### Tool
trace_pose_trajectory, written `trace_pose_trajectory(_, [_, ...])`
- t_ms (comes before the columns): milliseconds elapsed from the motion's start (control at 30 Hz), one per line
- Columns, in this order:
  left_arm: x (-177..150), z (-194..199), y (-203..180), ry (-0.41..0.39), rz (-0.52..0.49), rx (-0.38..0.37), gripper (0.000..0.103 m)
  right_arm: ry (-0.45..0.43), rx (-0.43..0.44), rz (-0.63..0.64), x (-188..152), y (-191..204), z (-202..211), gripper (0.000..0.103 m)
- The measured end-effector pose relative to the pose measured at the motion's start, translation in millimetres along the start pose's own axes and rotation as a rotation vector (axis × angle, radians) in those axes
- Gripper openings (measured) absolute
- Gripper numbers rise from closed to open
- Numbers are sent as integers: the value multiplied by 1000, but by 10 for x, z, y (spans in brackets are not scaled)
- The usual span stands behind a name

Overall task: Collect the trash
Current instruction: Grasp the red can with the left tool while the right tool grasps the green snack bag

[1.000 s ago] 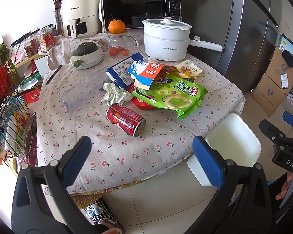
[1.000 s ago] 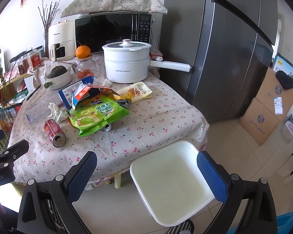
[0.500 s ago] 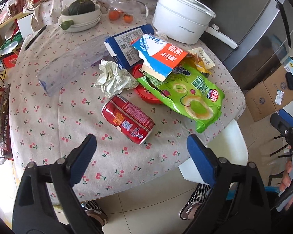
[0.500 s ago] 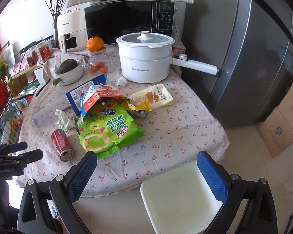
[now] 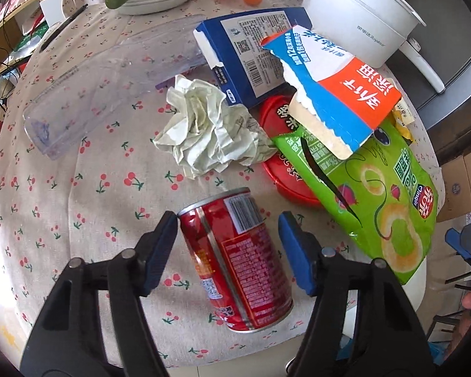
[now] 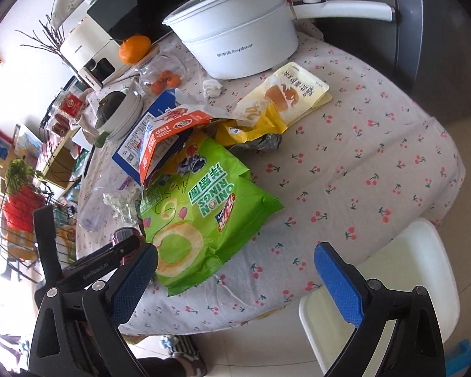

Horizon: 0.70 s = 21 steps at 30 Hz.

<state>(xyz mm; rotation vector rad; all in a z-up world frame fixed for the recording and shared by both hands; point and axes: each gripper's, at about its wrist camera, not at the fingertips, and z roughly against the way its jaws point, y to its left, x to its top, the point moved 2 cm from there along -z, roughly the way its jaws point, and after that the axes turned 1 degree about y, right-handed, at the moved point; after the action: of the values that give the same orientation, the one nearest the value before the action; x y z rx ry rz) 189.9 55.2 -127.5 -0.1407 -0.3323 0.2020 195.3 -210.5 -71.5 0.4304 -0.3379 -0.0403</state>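
The left claw [image 5: 227, 242] has just been closing, and the red can [image 5: 235, 257] lies on its side between the pads. The left pad looks to touch it; the other pad is still apart. The can rests on the worktop [image 5: 78, 194] near the paper ball [image 5: 204, 128]. The right claw [image 6: 235, 270] is spread wide beside the green bag [image 6: 204, 220].
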Motion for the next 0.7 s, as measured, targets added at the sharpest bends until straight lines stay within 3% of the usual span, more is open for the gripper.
trace_pose_trajectory(167, [-23,-18,30,21,32,-49,59,49,66,-74,15,38,-344,87])
trace_pose_trajectory(233, [-46,15,58,19,30,-63,58,55,92,-98,12,31,-423,77])
trace_pose_trajectory(300, [-67,62,78,10,28,-75,58,57,113,-119,12,15,-472,48])
trace_pose_trajectory(367, [-73,110,123,0,23,-90,58,54,125,-137,11,-9,-499,30])
trace_pose_trajectory(433, [-105,188,129,-10,18,-104,57,44,136,-152,2,-33,-477,26])
trace_pose_trajectory(500, [-131,262,160,-23,11,-118,57,25,149,-149,-5,-32,-396,15])
trace_pose_trajectory(700, [-192,456,230,-61,1,-151,57,-54,151,-93,3,39,-29,13])
